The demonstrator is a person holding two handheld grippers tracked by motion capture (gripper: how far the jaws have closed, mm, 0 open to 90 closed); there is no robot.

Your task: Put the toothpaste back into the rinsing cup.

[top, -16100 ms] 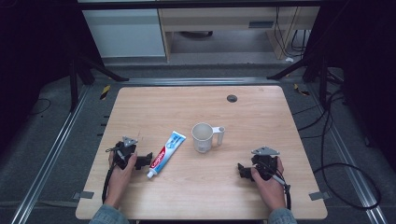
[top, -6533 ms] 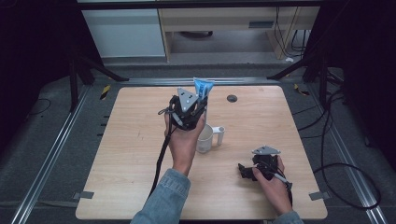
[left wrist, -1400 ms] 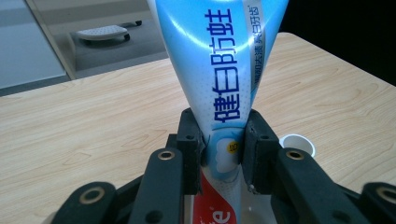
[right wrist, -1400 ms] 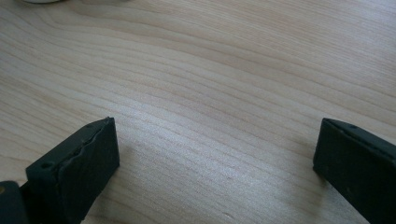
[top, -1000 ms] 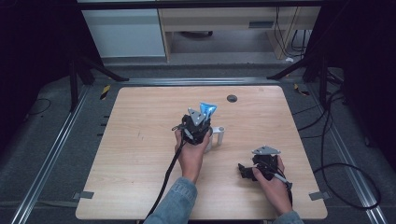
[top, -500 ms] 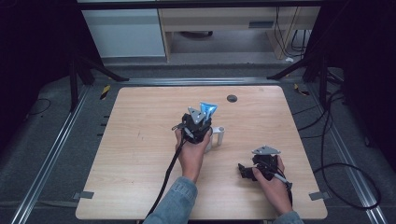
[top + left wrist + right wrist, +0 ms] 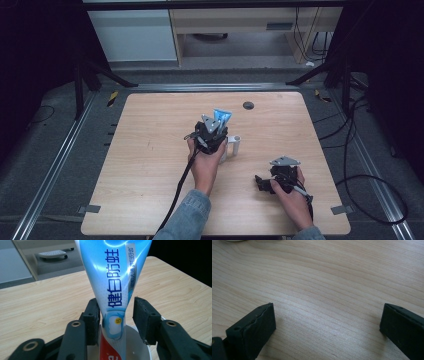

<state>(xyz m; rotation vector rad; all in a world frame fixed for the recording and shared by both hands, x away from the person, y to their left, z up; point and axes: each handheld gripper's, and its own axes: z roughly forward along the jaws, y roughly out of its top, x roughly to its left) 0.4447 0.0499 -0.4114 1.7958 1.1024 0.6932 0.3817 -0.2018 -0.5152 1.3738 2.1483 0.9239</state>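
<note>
A blue and white toothpaste tube [image 7: 115,285] stands upright, its red cap end down inside a white cup [image 7: 140,342]. My left gripper [image 7: 116,315] is open around the tube: the left jaw lies against it, and a small gap shows at the right jaw. In the high view the left gripper [image 7: 210,132] hangs over the cup [image 7: 234,145] at the table's middle, with the tube's flat end [image 7: 220,116] sticking up past it. My right gripper [image 7: 262,184] rests low at the front right. It is open, with bare wood between its fingers [image 7: 257,325].
A small black round disc [image 7: 248,105] lies near the wooden table's [image 7: 140,150] far edge. Metal rails run along both sides of the table. Cables trail on the floor at the right, and a white cabinet stands beyond the far edge.
The tube lay flat on the table at first, then was lifted high over the cup. Over the last second the left gripper and tube have barely moved. The right gripper has stayed put.
</note>
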